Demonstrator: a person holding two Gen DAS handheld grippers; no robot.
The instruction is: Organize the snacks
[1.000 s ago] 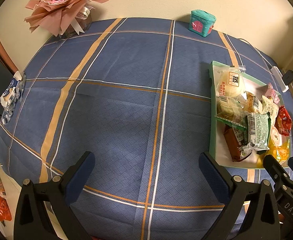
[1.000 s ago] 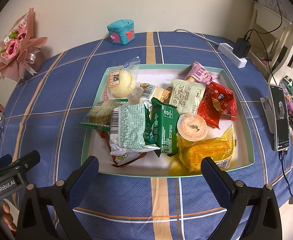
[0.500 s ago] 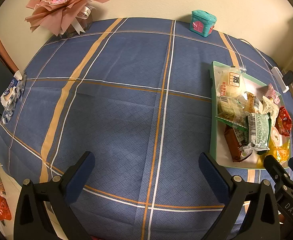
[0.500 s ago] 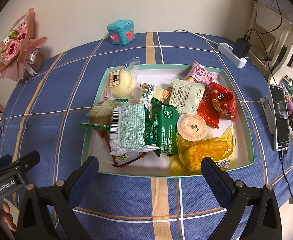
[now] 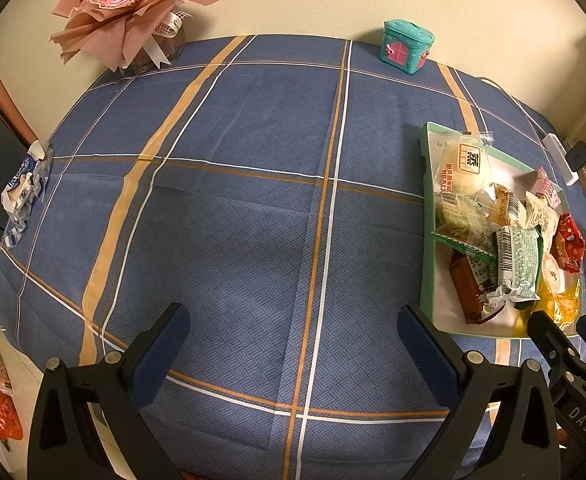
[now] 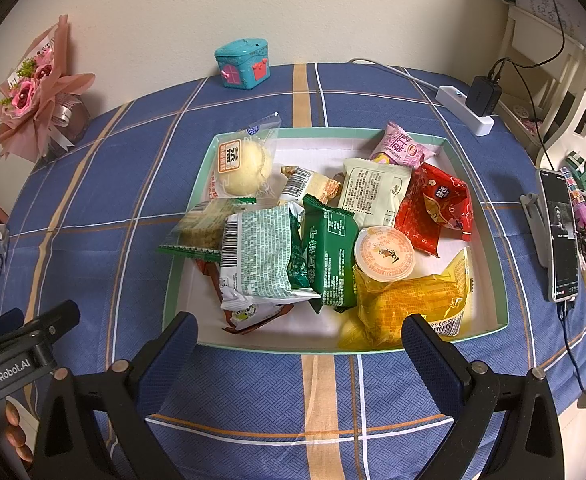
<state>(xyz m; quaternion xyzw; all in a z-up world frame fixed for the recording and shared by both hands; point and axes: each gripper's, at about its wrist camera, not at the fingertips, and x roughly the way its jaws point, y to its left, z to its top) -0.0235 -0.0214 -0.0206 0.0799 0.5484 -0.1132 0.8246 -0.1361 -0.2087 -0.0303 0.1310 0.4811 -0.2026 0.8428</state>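
A green-rimmed white tray (image 6: 185, 248) holds several wrapped snacks: a steamed bun pack (image 6: 243, 164), a pale green pack (image 6: 261, 256), a dark green pack (image 6: 331, 256), a jelly cup (image 6: 385, 254), a yellow bag (image 6: 409, 304), a red pack (image 6: 441, 208), a pink pack (image 6: 401, 148). My right gripper (image 6: 299, 334) is open and empty, just before the tray's near rim. My left gripper (image 5: 293, 332) is open and empty over bare cloth, left of the tray (image 5: 427, 240).
A blue plaid cloth (image 5: 233, 200) covers the table. A pink bouquet (image 5: 129, 12) and teal toy box (image 5: 405, 46) stand at the back. A crumpled wrapper (image 5: 23, 188) lies at the left edge. A phone (image 6: 561, 236) and power strip (image 6: 465, 110) lie right.
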